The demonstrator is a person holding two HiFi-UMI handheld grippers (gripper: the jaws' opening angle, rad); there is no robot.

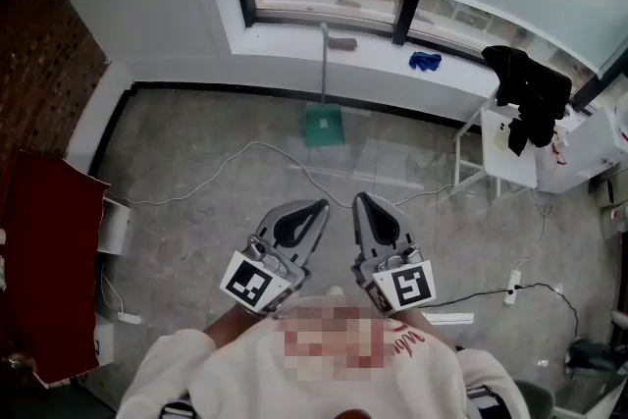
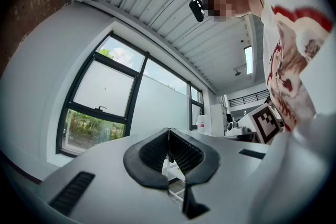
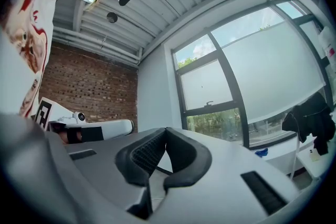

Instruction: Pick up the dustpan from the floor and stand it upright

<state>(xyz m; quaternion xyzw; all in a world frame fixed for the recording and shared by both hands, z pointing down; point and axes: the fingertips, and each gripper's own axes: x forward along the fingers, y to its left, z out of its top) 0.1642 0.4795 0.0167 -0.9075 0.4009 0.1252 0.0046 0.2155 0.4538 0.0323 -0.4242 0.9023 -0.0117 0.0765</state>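
The green dustpan stands on the floor by the wall under the window. Its grey handle rises upright against the sill. My left gripper and right gripper hang side by side close to the person's chest, well short of the dustpan. Both point toward the window. In the left gripper view the left gripper has its pads together with nothing between them. In the right gripper view the right gripper is likewise shut and empty. Neither gripper view shows the dustpan.
A white cable snakes across the grey floor between me and the dustpan. A white side table with black clothing stands at the right. A dark red panel leans at the left. A power strip lies lower right.
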